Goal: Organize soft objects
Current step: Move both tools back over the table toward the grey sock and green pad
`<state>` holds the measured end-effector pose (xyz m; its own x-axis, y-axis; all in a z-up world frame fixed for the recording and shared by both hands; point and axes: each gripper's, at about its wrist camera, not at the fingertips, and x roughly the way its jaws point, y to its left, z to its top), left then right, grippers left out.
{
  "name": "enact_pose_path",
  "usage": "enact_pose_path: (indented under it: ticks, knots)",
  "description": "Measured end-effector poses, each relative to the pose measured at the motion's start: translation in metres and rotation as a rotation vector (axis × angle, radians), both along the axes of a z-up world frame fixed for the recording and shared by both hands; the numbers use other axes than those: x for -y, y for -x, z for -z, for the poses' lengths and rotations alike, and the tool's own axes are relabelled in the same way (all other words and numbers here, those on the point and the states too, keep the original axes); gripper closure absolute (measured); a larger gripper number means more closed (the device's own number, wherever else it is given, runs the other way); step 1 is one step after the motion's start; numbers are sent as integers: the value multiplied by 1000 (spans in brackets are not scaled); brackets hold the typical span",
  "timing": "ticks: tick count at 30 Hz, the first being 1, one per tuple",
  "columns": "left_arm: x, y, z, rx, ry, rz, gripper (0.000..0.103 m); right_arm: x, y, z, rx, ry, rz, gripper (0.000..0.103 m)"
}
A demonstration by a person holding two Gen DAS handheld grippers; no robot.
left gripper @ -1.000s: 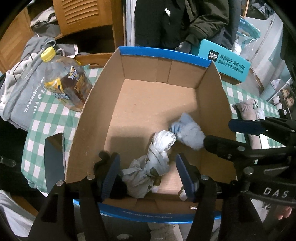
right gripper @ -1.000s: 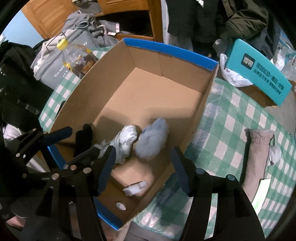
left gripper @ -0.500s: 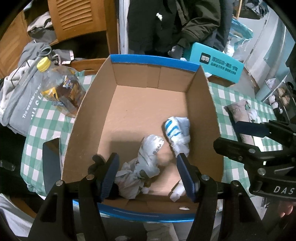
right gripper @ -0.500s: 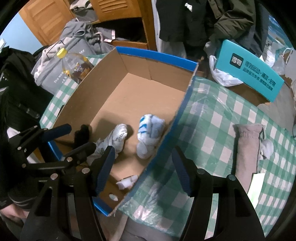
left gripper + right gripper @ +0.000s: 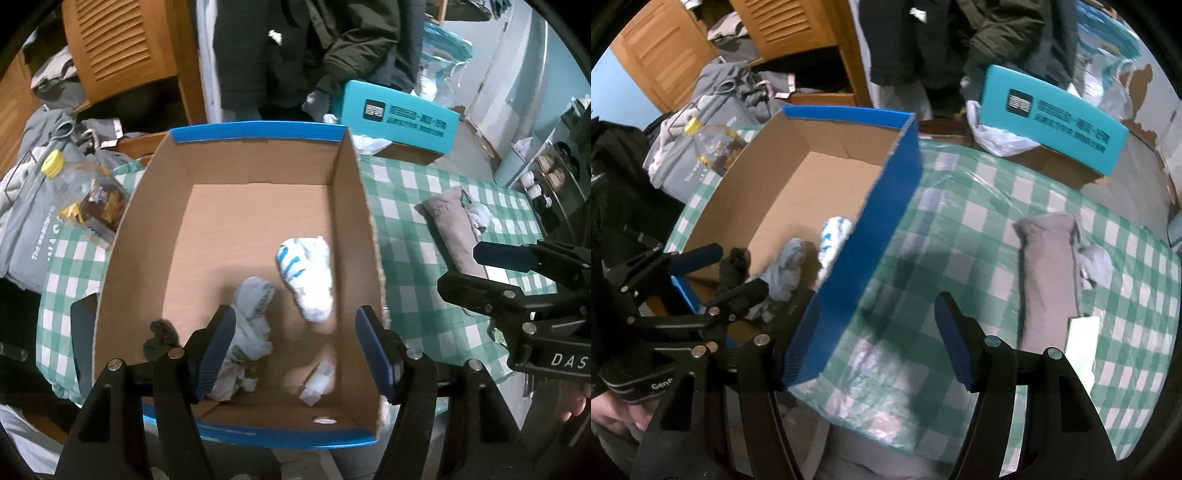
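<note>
Your work surface is a table under a green-and-white checked cloth point(image 5: 979, 236), set in a cluttered room: louvred wooden doors point(image 5: 790, 26) behind, dark coats point(image 5: 295, 48) hanging at the far edge, grey clothing point(image 5: 33, 206) heaped off the left edge beside a yellow-capped bottle point(image 5: 85, 192). A teal box point(image 5: 1052, 122) sits at the far right corner.

An open cardboard box with blue outer walls point(image 5: 258, 206) occupies the left half of the table. On its floor, toward the near wall, lie a white sock bundle with blue stripes point(image 5: 306, 273), long axis running near to far, a grey bundle point(image 5: 247, 317) just to its left, a dark item point(image 5: 160, 338) at the near left, and a small white scrap point(image 5: 319, 380).

A rolled grey-pink cloth point(image 5: 1047, 280) lies on the cloth toward the right edge, long axis near to far.

Your left gripper point(image 5: 295, 350) hangs over the box's near end, jaws apart, nothing clamped. Your right gripper point(image 5: 877, 339) hangs over the box's right wall and the cloth, jaws apart, empty.
</note>
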<state>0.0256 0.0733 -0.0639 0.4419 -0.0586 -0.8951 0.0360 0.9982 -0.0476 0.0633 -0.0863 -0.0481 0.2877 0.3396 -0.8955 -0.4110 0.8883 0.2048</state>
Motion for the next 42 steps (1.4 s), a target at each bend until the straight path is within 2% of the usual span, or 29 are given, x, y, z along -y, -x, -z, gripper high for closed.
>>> enact_pose_path:
  ticks: [18, 31, 35, 42]
  knots:
    - [76, -4, 2, -15, -9, 125, 34, 96, 4, 7, 2, 18, 136, 38]
    - [118, -13, 16, -65, 34, 174, 34, 160, 3, 20, -18, 47, 225, 38]
    - [128, -17, 20, -76, 54, 178, 34, 180, 1, 26, -32, 53, 258, 38]
    - [148, -23, 33, -103, 52, 199, 34, 194, 1, 46, -69, 86, 252, 38]
